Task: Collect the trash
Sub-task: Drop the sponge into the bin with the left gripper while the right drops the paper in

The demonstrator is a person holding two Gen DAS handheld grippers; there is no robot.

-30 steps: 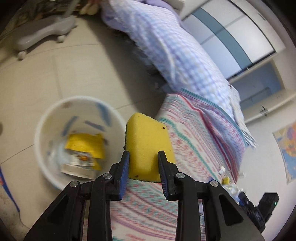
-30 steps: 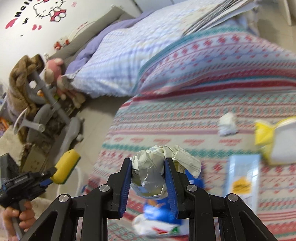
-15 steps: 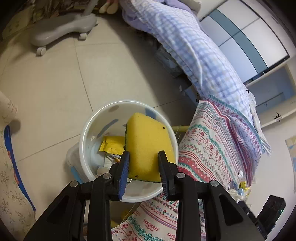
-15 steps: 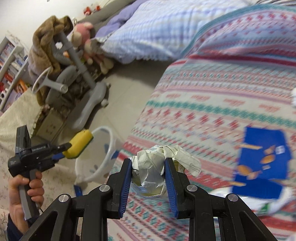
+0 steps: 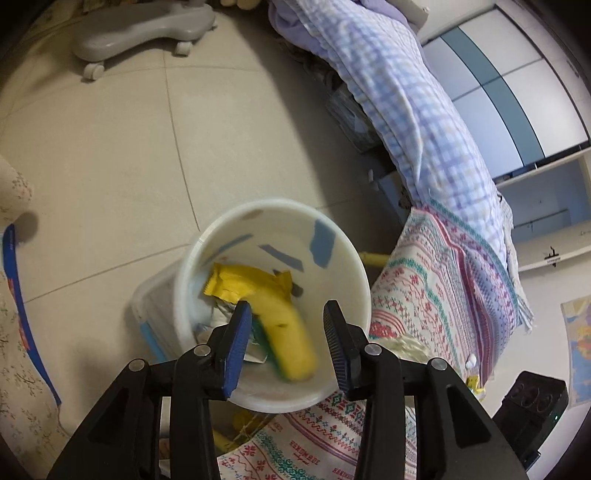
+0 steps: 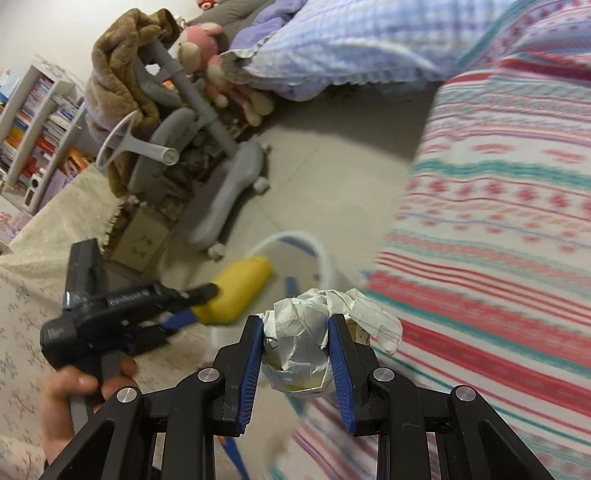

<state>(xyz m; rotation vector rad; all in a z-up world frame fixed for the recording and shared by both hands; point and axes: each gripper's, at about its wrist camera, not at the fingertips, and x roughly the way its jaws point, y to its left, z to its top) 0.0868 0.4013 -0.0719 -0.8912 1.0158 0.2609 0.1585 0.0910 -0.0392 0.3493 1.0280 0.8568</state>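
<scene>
My left gripper [image 5: 288, 347] is open above the white trash bin [image 5: 343, 251] on the floor. The yellow sponge [image 5: 288, 332], blurred, is loose between the jaws and dropping into the bin, onto yellow wrappers [image 5: 240, 280]. In the right wrist view the left gripper [image 6: 207, 302] and sponge [image 6: 240, 291] show over the bin [image 6: 325, 258]. My right gripper [image 6: 295, 350] is shut on a crumpled paper ball [image 6: 306, 332], held beside the bed edge just short of the bin.
The bed with a striped patterned cover [image 6: 498, 221] is to the right, a checked quilt [image 5: 406, 103] beyond. A grey wheeled chair base [image 5: 144, 29] stands on the tiled floor behind the bin. A floral cloth [image 6: 22, 295] lies at left.
My left gripper has opened over the bin and let go of the sponge, which is falling in. My right gripper has carried the paper ball left, closer to the bin.
</scene>
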